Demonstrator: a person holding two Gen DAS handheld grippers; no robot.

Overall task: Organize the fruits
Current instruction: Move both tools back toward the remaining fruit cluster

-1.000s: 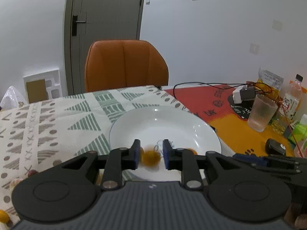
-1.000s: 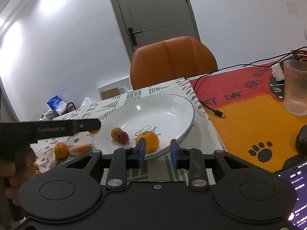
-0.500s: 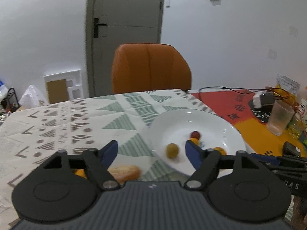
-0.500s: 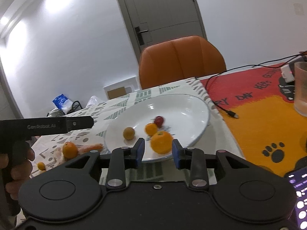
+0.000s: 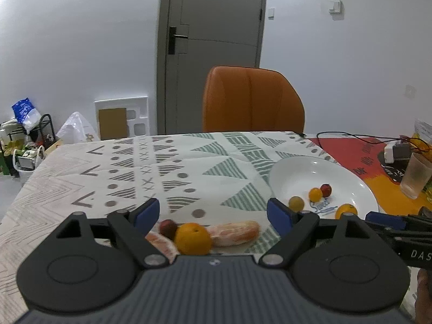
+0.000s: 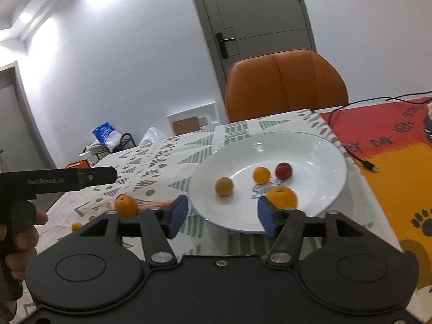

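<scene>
A white plate [image 6: 318, 145] [image 5: 359, 183] holds an orange [image 6: 282, 197], a small yellow fruit [image 6: 261, 175], a red fruit [image 6: 283, 170] and a brownish fruit [image 6: 223, 186]. On the cloth left of the plate lie an orange [image 5: 192, 239] [image 6: 125, 205], a dark red fruit [image 5: 168, 228] and peeled citrus pieces [image 5: 233, 232]. My left gripper [image 5: 213, 214] is open above these loose fruits. My right gripper [image 6: 220, 216] is open and empty at the plate's near rim.
An orange chair [image 5: 252, 100] stands behind the table. A glass [image 5: 417, 175], a black cable [image 6: 356, 156] and a charger [image 5: 397, 152] are on the red-orange mat at the right. A tiny orange fruit [image 6: 76, 226] lies near the left hand.
The left gripper opened, left a small fruit in the plate and swung left over the loose fruits. The right gripper opened and released the orange into the plate.
</scene>
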